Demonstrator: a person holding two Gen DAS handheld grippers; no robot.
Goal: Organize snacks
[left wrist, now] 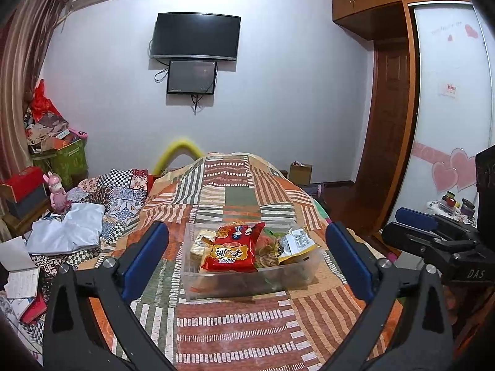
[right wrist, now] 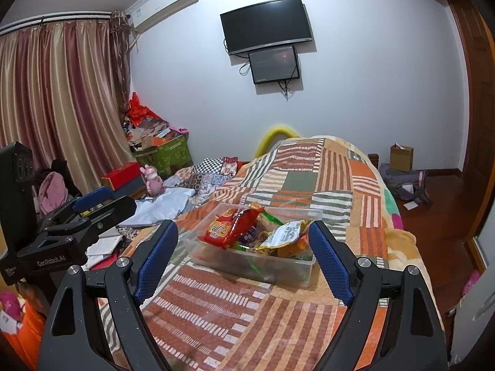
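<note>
left wrist view: left hand-held gripper (left wrist: 247,258) spread wide, holding nothing, hovering short of the clear plastic box (left wrist: 297,267) on the bed (left wrist: 232,324). box holds the snacks: red packet (left wrist: 233,252) on top, yellow-silver packet (left wrist: 295,244) on its right. right hand-held gripper (left wrist: 405,225) visible at the right edge, can't tell its jaw state from here.

right wrist view: right hand-held gripper (right wrist: 243,255) also wide open and empty, box (right wrist: 294,273) just ahead. packets look light, crinkly, slippery film (contents likely crushable), so pinch a sealed edge, gently. box is stiff; take it by the rim.
</note>
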